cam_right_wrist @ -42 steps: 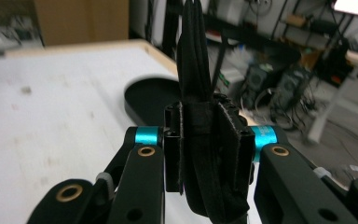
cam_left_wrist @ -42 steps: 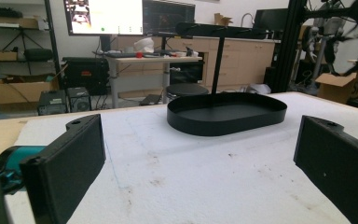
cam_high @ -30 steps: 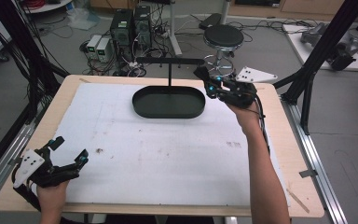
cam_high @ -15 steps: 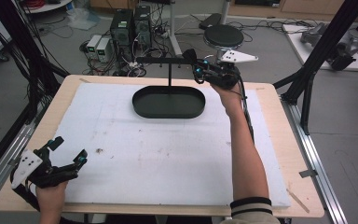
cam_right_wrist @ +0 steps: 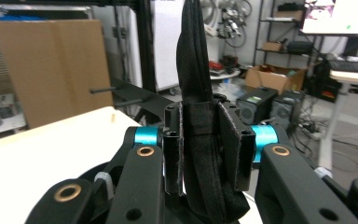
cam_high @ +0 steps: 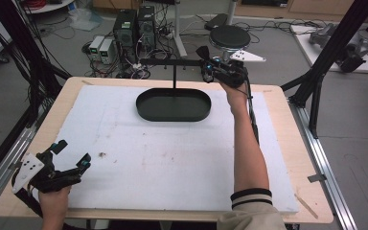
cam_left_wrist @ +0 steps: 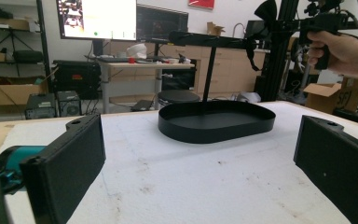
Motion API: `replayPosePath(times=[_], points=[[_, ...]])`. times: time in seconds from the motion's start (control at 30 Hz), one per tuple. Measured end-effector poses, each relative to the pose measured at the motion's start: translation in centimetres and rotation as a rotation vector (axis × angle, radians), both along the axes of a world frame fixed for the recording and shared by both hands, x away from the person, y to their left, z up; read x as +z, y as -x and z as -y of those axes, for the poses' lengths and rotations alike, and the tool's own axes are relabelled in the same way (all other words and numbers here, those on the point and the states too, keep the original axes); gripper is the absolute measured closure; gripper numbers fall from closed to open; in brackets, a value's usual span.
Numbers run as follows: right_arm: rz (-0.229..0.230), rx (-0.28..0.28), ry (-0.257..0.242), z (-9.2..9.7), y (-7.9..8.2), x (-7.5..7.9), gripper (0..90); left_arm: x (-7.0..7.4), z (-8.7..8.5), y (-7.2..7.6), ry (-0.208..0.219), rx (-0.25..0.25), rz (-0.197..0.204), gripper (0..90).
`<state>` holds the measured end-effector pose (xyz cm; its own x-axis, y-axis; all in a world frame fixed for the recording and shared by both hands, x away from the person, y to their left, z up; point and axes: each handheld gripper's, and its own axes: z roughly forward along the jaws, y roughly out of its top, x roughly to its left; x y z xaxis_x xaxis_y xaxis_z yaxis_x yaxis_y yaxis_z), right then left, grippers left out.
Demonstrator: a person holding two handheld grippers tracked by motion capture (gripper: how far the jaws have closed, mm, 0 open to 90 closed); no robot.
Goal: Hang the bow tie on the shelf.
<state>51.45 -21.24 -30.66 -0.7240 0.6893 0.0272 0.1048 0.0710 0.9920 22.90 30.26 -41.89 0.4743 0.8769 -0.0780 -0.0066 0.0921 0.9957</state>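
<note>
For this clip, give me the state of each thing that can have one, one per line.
Left gripper: open, holding nothing, low at the table's near left corner.
Right gripper: shut on a black strap, raised by the stand's crossbar.
Black strap: pinched between the jaws, sticking up past them.
Tray: empty, flat on the white mat.

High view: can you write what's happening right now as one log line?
right hand-held gripper: shut on black strap, up by stand bar | left hand-held gripper: open, near table corner | tray: empty
</note>
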Motion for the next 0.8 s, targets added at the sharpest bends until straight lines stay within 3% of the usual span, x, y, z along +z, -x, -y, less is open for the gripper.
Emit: replayPosePath(times=[0.23, 0.37, 0.43, 0.47, 0.5, 0.6, 0.7, 0.8], points=[[-0.022, -0.071, 0.000, 0.7, -0.7, -0.8, 72.3, 0.0, 0.0, 0.1, 0.012, -0.004, 0.005, 2.4], [-0.057, -0.104, 0.015, 1.2, -1.0, -1.3, 71.0, 0.0, 0.0, 0.1, 0.013, -0.006, 0.003, 2.4], [-0.077, -0.139, 0.038, 1.3, -1.1, -1.5, 58.5, 0.0, -0.1, 0.1, 0.011, -0.006, 0.003, 2.4], [-0.077, -0.139, 0.038, 1.3, -1.1, -1.5, 58.5, 0.0, -0.1, 0.1, 0.012, -0.005, 0.004, 2.4], [-0.089, -0.176, 0.057, 1.3, -1.1, -1.6, 45.6, 0.0, -0.1, 0.1, 0.012, -0.004, 0.003, 2.4], [-0.090, -0.214, 0.073, 1.4, -1.0, -1.8, 35.8, 0.1, -0.1, 0.1, 0.015, -0.003, 0.005, 2.4], [-0.100, -0.245, 0.023, 2.2, -0.4, -2.0, 19.0, 0.1, -0.1, 0.2, 0.016, -0.003, 0.007, 2.4], [-0.113, -0.224, 0.004, 2.4, 0.0, -1.6, 11.3, 0.1, -0.1, 0.2, 0.020, -0.004, 0.007, 2.4]])
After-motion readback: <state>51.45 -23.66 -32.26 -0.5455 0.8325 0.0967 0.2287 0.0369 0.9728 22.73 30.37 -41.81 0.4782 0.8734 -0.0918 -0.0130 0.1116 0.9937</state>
